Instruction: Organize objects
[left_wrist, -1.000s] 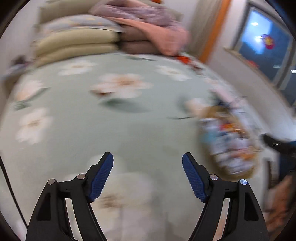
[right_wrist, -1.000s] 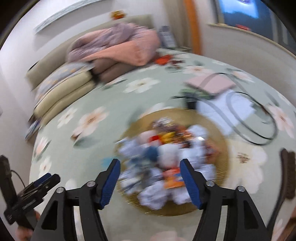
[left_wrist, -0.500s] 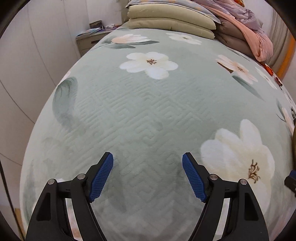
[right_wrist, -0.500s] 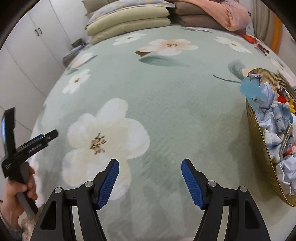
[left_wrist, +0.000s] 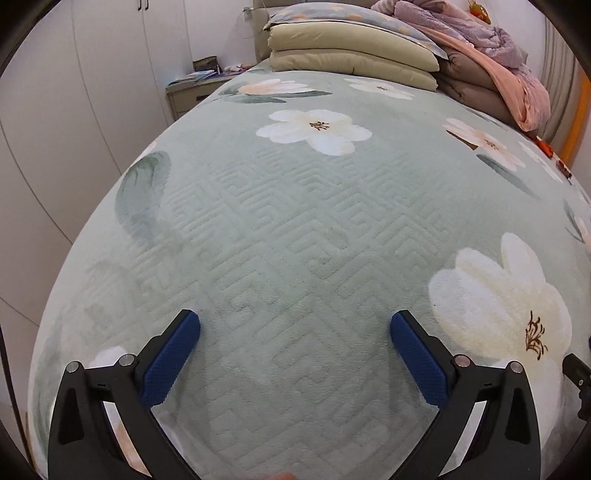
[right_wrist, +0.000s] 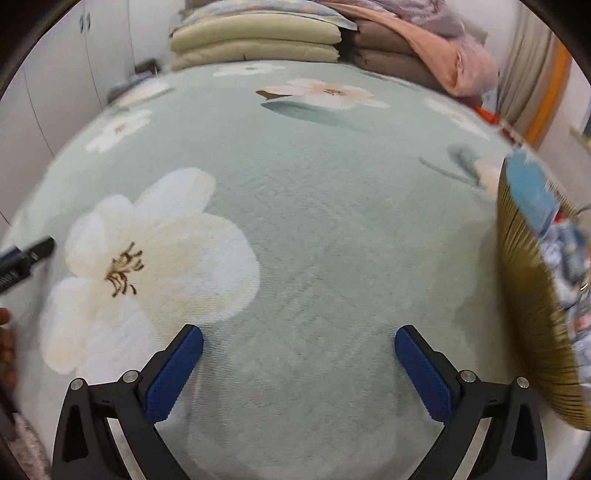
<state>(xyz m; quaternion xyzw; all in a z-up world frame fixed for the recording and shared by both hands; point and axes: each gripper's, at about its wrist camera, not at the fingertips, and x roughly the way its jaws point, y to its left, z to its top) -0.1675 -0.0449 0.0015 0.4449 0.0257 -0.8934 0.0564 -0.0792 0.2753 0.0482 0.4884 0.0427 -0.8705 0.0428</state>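
Observation:
My left gripper (left_wrist: 295, 323) is open and empty, low over the pale green flowered bedspread (left_wrist: 295, 221). My right gripper (right_wrist: 299, 338) is open and empty over the same bedspread (right_wrist: 314, 206). A gold woven basket (right_wrist: 528, 295) full of crumpled cloths and small items stands at the right edge of the right wrist view, to the right of my right gripper. A blue item (right_wrist: 532, 192) lies at its near rim. The left gripper's finger (right_wrist: 26, 258) shows at the far left of the right wrist view.
Stacked pillows (left_wrist: 351, 55) and folded pink and purple quilts (left_wrist: 498, 66) lie at the head of the bed. A bedside table (left_wrist: 192, 88) stands at the back left beside white wardrobe doors (left_wrist: 74, 110). The bed's left edge drops off near my left gripper.
Both views swung left from the basket onto bare bedspread. Over the last half second the basket slid nearer in the right wrist view. Both grippers stayed open.

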